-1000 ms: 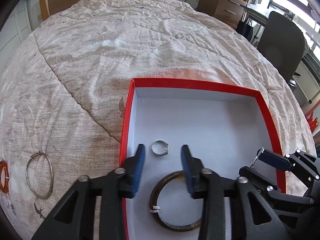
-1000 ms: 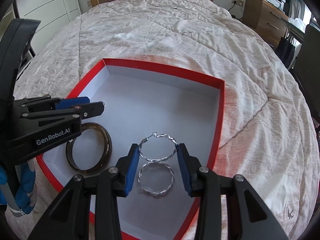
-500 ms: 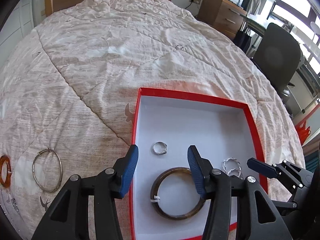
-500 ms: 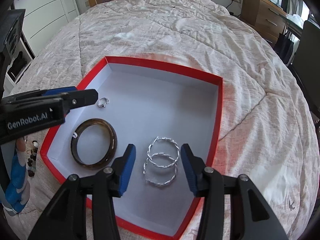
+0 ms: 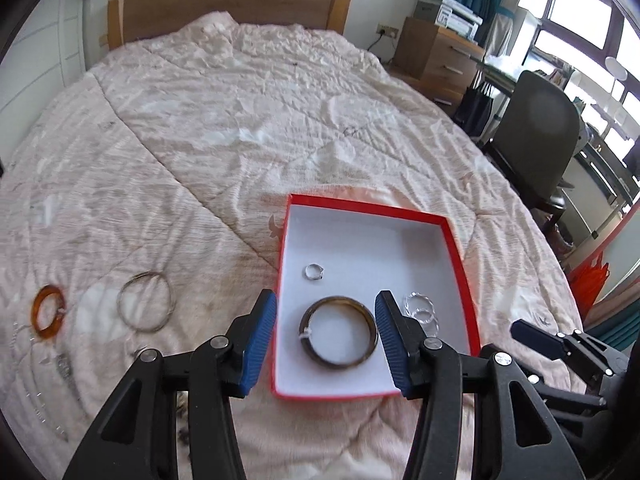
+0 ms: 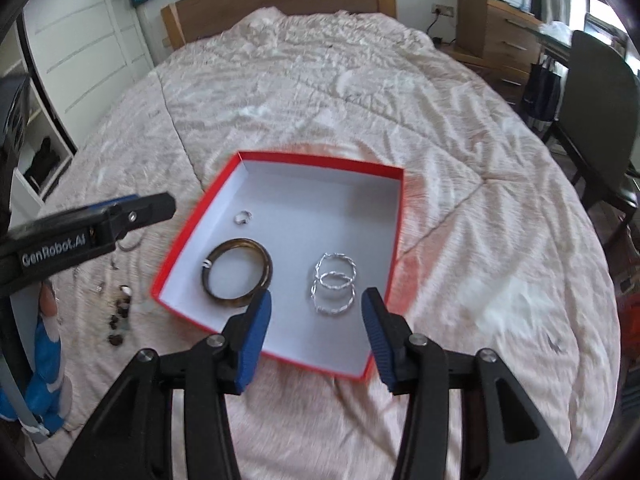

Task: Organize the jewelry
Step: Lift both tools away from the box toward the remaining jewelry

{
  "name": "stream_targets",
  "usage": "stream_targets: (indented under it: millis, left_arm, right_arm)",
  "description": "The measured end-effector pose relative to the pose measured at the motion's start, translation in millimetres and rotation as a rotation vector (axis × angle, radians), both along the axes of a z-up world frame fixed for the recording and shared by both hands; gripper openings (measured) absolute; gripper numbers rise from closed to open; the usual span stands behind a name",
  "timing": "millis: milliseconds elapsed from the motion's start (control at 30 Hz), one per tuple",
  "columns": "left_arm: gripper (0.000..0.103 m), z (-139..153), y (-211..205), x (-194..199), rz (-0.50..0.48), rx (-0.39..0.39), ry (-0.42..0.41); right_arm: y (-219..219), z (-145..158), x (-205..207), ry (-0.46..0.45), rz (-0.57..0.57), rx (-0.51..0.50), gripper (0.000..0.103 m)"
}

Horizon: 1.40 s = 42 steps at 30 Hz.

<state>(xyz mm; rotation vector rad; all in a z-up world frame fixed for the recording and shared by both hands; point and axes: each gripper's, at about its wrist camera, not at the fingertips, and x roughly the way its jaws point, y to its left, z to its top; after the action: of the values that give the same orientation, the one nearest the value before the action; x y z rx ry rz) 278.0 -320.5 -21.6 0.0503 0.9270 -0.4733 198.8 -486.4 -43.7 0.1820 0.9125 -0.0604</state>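
Hovering above the near end of the bed, the left gripper (image 5: 324, 340) stands spread with nothing between its blue pads; the right gripper (image 6: 316, 334) is likewise spread and empty. Neither touches any item.

Directly below both sits the red box (image 5: 460, 264), open, resting on the quilt (image 5: 240, 120) near the bed's foot edge. Its long sides run roughly toward the headboard. Inside lie a dark bangle (image 5: 339, 334) flat at the near left, a small ring (image 5: 314, 271) beyond it, and two twisted silver hoops (image 6: 333, 282) lying flat and overlapping, at the near right.

Still outside the box, toward the bed's left edge: a thin wire bangle (image 5: 146, 302) and an amber bangle (image 5: 49, 317), both flat on the quilt, well apart from the box. Dark beads (image 6: 120, 312) lie loose just beside the box's left wall.

Judgement: the step in hand is fetching the next loose piece. The left gripper is better placed. A flat hoop offers no long axis; approach steeply, straddle one arc of the rim, and close across the wire's thickness. Soft quilt may fold into the pads; pressing lightly should avoid pinching fabric.
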Motion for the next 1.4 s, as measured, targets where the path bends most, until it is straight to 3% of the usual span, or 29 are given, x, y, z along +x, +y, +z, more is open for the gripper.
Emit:
stream_targets:
  millis: [367,933,1167,1400]
  left_arm:
    - [0.051,39.6,79.7,-64.5,0.081,0.042,-0.054]
    - [0.066,106.5,273.3,-143.4,0.363,0.054,-0.190]
    - [0.069,108.8,336.7,-161.7,0.490,0.041,-0.199]
    - [0.069,81.1,373.7,-160.6,0.568,0.066,-0.187]
  right_arm:
    - [40.8,55.7,-77.1,-0.115,-0.018,0.041,0.045]
    - [123.3,110.1,-152.8,-0.260,0.072,0.085,0.045]
    - [148.0,117.4,-161.4,-0.276,0.122,0.081,0.045]
    - [159.2,93.3,-147.1,-0.234,0.131,0.102,0.045]
